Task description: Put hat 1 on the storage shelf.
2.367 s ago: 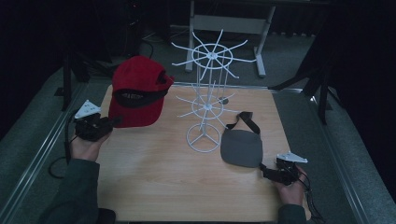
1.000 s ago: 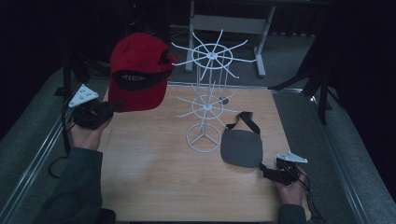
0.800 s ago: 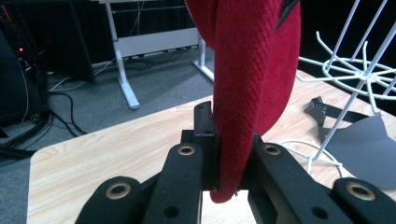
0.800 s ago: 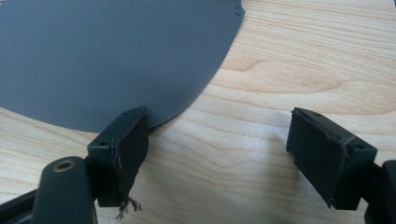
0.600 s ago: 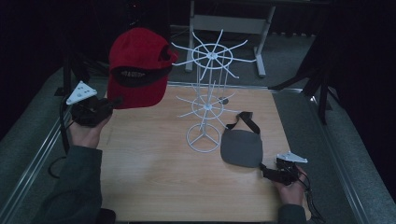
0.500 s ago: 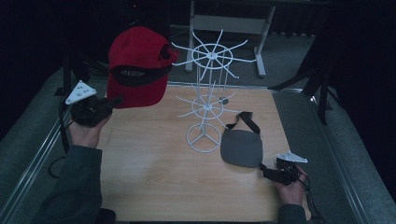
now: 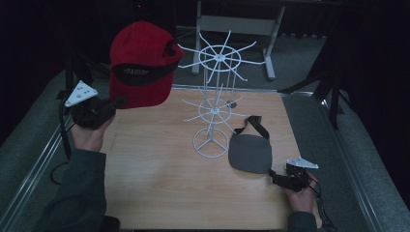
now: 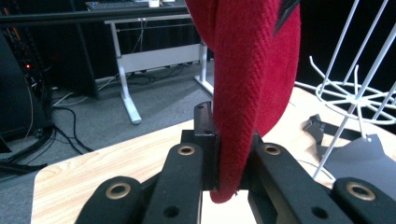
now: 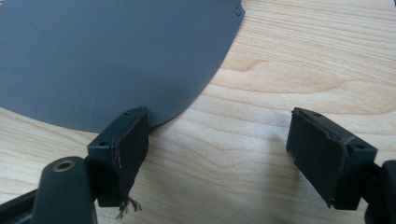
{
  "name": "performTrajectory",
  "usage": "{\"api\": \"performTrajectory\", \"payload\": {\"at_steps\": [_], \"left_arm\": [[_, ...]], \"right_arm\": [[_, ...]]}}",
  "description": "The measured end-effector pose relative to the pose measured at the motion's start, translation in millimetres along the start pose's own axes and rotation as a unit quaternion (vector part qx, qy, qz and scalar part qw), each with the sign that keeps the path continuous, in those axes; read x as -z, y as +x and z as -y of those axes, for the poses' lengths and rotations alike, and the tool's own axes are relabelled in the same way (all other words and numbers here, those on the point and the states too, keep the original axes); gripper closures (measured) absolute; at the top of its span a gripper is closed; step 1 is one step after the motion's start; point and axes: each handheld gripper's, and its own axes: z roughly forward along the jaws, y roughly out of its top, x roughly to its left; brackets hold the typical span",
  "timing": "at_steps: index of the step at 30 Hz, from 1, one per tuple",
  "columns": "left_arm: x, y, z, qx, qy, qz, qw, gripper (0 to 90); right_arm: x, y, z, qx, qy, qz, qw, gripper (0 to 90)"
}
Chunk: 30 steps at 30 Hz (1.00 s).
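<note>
A red cap hangs in the air at the left, level with the top ring of the white wire display stand. My left gripper is shut on the cap's lower edge; in the left gripper view the red fabric is pinched between the two black jaws of my left gripper. A grey pouch with a black strap lies flat to the right of the stand's base. My right gripper rests low on the table at the pouch's near edge, open, with bare wood between the jaws of my right gripper and the pouch beside one fingertip.
The wooden table has metal rails along both sides. A white desk frame stands on the grey floor behind the stand. The stand's wire arms stick out toward the cap.
The left hand has raised the red cap off the table and carried it up toward the stand's top ring. The right gripper and pouch have stayed put.
</note>
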Motion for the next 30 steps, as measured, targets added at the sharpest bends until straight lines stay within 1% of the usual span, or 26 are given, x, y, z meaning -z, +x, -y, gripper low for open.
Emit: {"api": "performTrajectory", "payload": {"at_steps": [7, 16, 20, 24, 30], "left_arm": [[-1.1, -1.4, -3.7, 0.002, -0.007, 0.002, 1.0000, 86.0], [-2.8, -1.3, -6.2, 0.014, -0.015, 0.002, 0.9998, 86.0], [-3.1, -1.3, -7.9, 0.023, -0.020, 0.001, 0.9995, 86.0], [-3.6, -1.7, -8.5, 0.035, -0.031, 0.012, 0.9989, 86.0], [-5.9, -3.6, -10.5, 0.044, -0.036, 0.018, 0.9982, 86.0]], "right_arm": [[0.0, 0.1, 0.0, 0.000, 0.000, 0.000, 1.0000, 21.0], [0.0, 0.1, 0.0, 0.000, 0.000, 0.000, 1.0000, 21.0], [0.0, 0.1, 0.0, 0.000, 0.000, 0.000, 1.0000, 21.0], [0.0, 0.1, 0.0, 0.000, 0.000, 0.000, 1.0000, 21.0], [0.0, 0.1, 0.0, 0.000, 0.000, 0.000, 1.0000, 21.0]]}}
